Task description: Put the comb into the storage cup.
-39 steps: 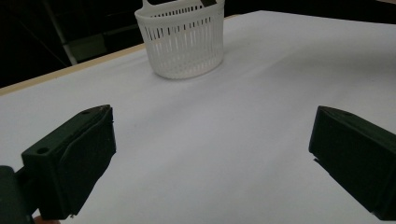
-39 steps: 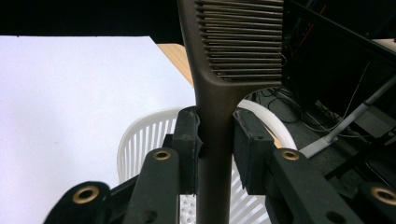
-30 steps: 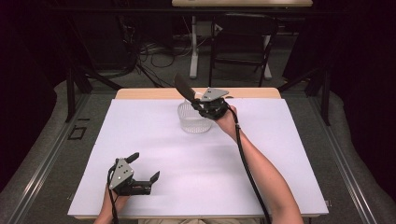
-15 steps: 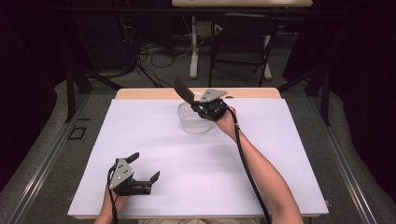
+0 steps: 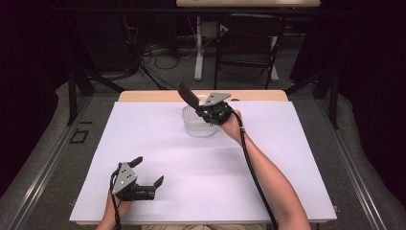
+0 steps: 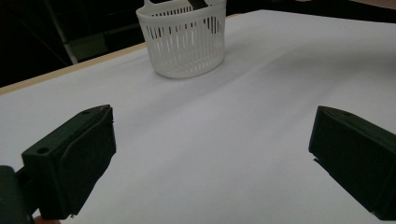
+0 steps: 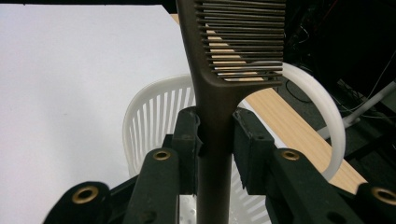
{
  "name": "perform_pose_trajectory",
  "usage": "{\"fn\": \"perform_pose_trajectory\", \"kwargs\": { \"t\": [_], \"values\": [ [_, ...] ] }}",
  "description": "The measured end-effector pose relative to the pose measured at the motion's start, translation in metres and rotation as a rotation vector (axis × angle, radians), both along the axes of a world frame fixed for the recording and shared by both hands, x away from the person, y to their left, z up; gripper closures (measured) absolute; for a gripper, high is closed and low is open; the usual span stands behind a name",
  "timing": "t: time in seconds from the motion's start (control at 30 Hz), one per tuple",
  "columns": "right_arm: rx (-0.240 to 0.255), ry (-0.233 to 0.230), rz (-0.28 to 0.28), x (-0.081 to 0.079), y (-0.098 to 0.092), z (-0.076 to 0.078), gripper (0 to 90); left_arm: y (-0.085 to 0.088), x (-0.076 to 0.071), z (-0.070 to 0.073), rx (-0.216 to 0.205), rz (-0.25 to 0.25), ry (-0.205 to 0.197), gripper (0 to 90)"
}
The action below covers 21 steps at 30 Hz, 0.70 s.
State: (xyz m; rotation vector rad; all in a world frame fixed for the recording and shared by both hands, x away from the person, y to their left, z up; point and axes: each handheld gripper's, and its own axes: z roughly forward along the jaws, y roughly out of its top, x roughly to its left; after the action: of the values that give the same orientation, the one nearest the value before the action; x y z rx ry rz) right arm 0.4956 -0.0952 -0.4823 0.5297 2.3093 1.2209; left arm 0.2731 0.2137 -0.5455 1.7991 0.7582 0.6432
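A dark brown comb [image 5: 187, 97] juts up and to the left from my right gripper [image 5: 203, 111], which is shut on the comb's handle. In the right gripper view the two jaws pinch the comb [image 7: 215, 107] from both sides, teeth end pointing away. Directly below it stands a white slatted plastic basket [image 5: 198, 125] [image 7: 149, 116] with a loop handle, at the far middle of the table. My left gripper [image 5: 148, 171] rests near the front left edge, open, with nothing between its jaws [image 6: 210, 149]. The basket [image 6: 182, 39] stands well beyond it.
A white sheet [image 5: 287, 158] covers the table, and a strip of bare wood [image 5: 143, 96] shows along the far edge. Behind the table are dark floor, cables and furniture legs [image 5: 198, 57]. The person's right forearm [image 5: 268, 182] crosses the sheet's right half.
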Motion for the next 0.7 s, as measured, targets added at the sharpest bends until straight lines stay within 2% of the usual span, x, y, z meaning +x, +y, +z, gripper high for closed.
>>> {"fn": "perform_pose_trajectory", "kwargs": {
  "t": [0.7],
  "values": [
    [-0.037,0.036,0.004,0.0031,0.0027,-0.0068,72.3,-0.0001,0.0001,-0.0002,0.001,0.002,0.001,0.9]
  ]
}}
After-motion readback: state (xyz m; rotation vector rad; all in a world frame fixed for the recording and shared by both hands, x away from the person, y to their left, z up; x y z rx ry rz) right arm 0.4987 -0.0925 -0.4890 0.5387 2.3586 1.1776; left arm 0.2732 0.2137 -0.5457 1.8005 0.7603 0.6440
